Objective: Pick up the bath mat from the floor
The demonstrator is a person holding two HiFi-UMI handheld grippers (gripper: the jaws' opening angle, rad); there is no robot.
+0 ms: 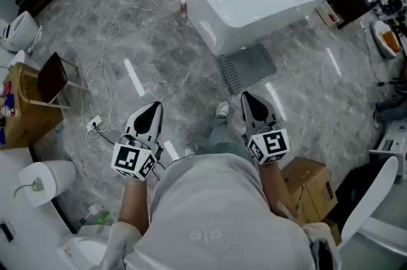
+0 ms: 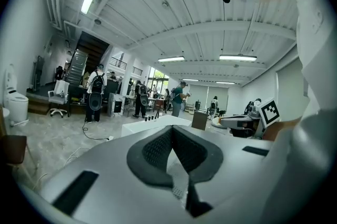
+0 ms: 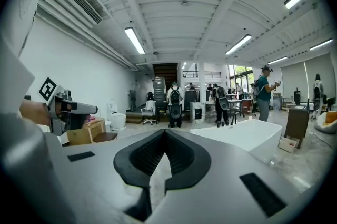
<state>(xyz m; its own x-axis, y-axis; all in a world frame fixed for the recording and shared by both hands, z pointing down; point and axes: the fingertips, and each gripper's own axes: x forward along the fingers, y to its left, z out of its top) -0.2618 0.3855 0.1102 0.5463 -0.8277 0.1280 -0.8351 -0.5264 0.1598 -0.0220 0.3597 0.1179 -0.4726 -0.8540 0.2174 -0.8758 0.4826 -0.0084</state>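
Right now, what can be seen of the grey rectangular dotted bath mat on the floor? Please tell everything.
The grey rectangular bath mat looks like rubber, with a regular grid of small dots or holes. It lies flat and unfolded on the grey marbled floor, slightly askew, its far edge at the base of the white bathtub. Nothing rests on it or holds it.
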